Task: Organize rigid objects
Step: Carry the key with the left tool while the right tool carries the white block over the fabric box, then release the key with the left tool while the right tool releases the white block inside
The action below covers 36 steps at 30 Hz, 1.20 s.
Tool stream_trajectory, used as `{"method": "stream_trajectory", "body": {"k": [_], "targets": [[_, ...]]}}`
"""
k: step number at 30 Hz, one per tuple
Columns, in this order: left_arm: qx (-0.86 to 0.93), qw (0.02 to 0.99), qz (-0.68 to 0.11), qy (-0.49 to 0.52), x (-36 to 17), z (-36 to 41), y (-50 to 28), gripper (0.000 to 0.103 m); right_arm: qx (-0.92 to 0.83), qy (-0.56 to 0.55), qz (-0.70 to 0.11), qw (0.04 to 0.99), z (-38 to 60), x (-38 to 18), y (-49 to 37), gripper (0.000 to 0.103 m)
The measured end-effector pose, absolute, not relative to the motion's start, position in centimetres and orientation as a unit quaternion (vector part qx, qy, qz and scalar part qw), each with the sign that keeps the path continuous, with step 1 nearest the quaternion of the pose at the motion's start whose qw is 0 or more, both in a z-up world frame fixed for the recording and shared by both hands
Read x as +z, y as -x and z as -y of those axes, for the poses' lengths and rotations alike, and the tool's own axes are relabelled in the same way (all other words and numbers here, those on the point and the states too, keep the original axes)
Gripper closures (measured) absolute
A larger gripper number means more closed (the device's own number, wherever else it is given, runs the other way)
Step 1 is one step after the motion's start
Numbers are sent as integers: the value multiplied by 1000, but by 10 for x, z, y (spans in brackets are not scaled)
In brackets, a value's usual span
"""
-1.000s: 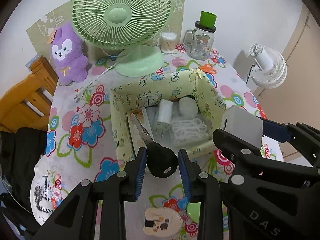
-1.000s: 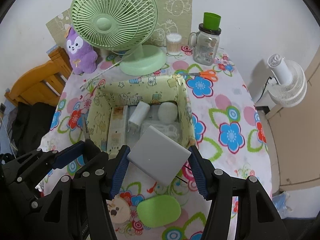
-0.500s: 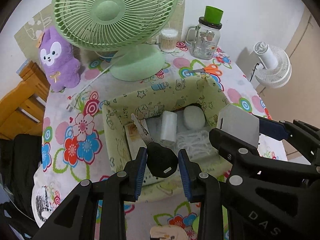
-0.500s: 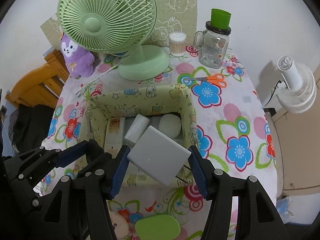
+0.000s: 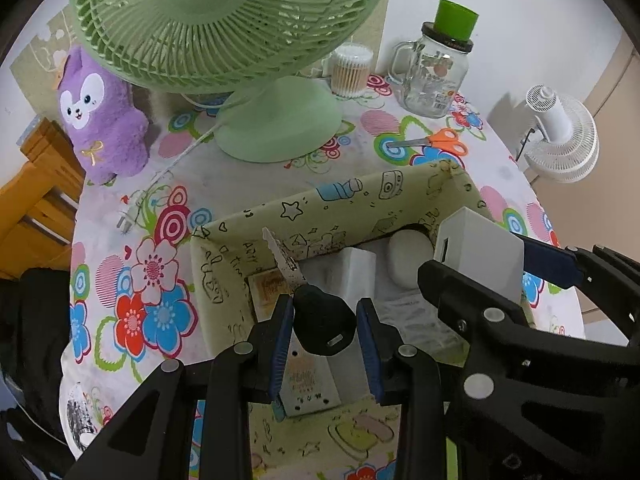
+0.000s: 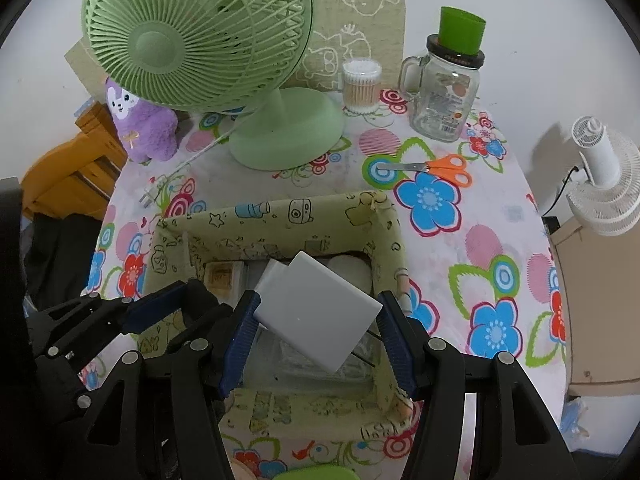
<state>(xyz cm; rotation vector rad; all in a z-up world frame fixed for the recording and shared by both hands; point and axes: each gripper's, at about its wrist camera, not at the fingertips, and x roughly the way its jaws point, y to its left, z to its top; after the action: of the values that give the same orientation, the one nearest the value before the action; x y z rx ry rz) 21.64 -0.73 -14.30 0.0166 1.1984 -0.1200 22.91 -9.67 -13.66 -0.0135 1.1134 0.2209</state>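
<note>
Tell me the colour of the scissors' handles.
Orange. The scissors show best in the right wrist view.

Home room, floral tablecloth (image 6: 460,240), green desk fan (image 6: 200,36), purple plush toy (image 5: 100,120)

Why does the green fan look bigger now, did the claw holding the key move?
Yes. The left claw, shut on the key, moved forward toward the green fan and now hangs over the fabric box.

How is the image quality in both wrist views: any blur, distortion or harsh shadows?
Left wrist view: sharp, strong fisheye bending with dark corners; the key is crisp. Right wrist view: equally sharp, even indoor light; the white fan casts a soft shadow on the wall.
</note>
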Motion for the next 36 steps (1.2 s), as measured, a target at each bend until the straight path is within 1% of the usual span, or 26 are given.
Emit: {"method": "stream_trajectory", "body": {"k": [10,11,12,14,16,18,19,21,23,25,30,36], "targets": [[-53,819,-571,-4,-157,9,-231,70,106,9,-535,838,95,-148,-246,41],[-52,818,-573,-4,-160,9,-232,68,107,10,-536,838,95,-149,-247,41],[-49,818,-573,-5,-161,9,-233,64,106,11,-537,837,94,-151,-249,41],[-43,820,-571,-8,-162,8,-233,60,109,13,-539,835,93,-153,-250,41],[-42,820,-571,-9,-162,6,-233,52,112,16,-538,835,91,-154,-251,41],[-41,822,-568,-11,-161,5,-231,36,115,20,-539,835,89,-155,-253,41],[-39,823,-566,-12,-160,4,-230,33,117,21,-539,834,87,-157,-254,41],[-40,827,-561,-18,-157,4,-226,23,120,25,-540,833,84,-158,-255,41],[-38,829,-557,-27,-154,4,-223,17,123,30,-541,832,81,-161,-257,41],[-40,829,-557,-29,-153,4,-222,16,127,33,-541,831,79,-164,-257,41],[-47,822,-568,-1,-154,1,-221,10,134,35,-545,827,75,-172,-263,41],[-39,820,-571,-7,-156,3,-222,12,129,35,-553,822,76,-182,-272,39]]}}
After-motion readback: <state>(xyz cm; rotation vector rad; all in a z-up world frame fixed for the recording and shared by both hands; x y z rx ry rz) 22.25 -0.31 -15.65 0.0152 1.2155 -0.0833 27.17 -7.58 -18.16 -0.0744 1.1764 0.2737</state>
